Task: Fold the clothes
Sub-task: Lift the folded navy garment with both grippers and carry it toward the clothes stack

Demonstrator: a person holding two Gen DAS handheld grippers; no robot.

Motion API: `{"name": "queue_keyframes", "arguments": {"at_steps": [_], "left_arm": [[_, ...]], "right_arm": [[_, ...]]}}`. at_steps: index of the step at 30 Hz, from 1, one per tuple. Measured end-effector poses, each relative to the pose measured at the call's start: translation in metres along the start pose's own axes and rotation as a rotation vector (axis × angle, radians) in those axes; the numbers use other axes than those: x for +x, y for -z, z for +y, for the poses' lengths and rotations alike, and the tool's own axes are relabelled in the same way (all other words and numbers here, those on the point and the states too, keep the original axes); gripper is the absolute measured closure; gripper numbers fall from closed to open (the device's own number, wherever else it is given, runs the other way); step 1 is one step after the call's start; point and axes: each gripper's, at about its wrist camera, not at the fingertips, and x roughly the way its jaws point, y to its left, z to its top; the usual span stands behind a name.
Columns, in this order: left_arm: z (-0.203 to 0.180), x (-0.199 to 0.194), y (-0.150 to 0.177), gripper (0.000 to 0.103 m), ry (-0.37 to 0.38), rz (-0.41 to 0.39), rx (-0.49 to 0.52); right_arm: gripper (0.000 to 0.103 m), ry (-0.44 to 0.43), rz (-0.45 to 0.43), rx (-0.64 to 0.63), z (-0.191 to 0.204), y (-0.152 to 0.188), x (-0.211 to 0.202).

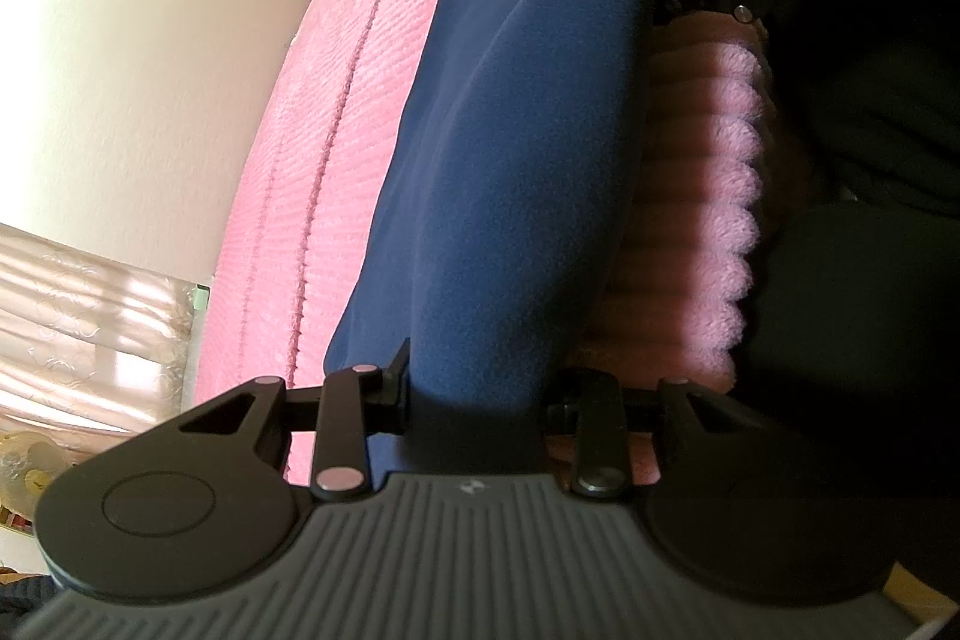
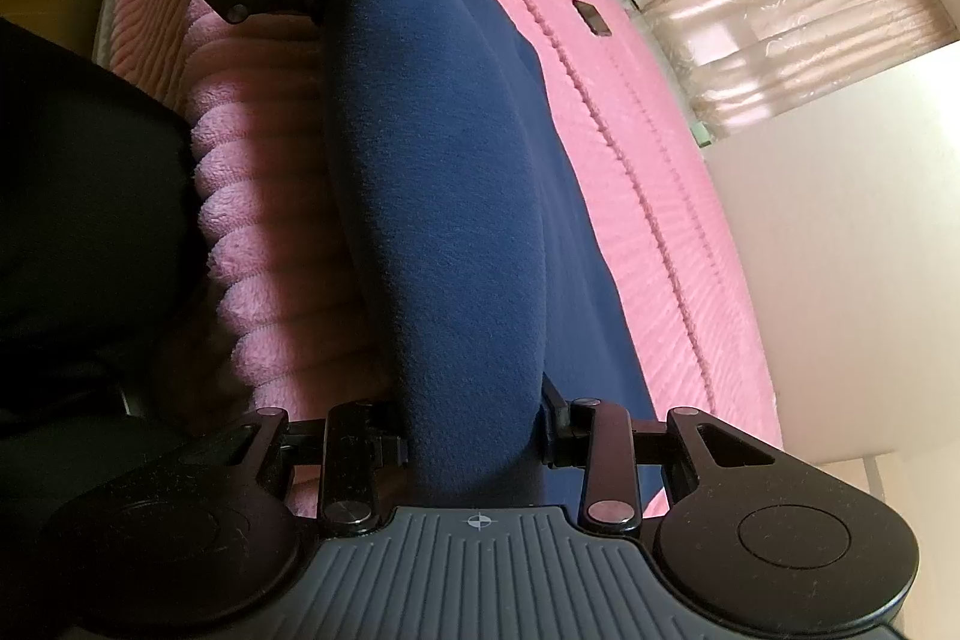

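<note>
Navy fleece garment (image 1: pixel 510 172) is pinched in both our grippers: left gripper (image 1: pixel 474 388) and right gripper (image 2: pixel 474 436) each clamp its folded edge above the pink bedspread (image 1: pixel 336 148).

Both grippers — the left gripper (image 1: pixel 480 400) and the right gripper (image 2: pixel 474 436) — share one look: ribbed grey housing with a small crosshair mark, black linkage arms, silver rivets, round black discs.
</note>
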Motion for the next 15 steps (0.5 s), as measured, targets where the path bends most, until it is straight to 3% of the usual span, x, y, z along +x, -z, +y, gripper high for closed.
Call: {"name": "queue_keyframes", "arguments": {"at_steps": [12,15], "left_arm": [[0.006,0.009,0.007,0.073,0.007,-0.019,-0.025],[0.005,0.003,0.013,0.073,0.006,-0.030,-0.026]], "right_arm": [[0.069,-0.032,0.031,0.066,-0.004,-0.002,-0.007],[0.075,-0.026,0.032,0.074,-0.007,-0.005,-0.013]]}}
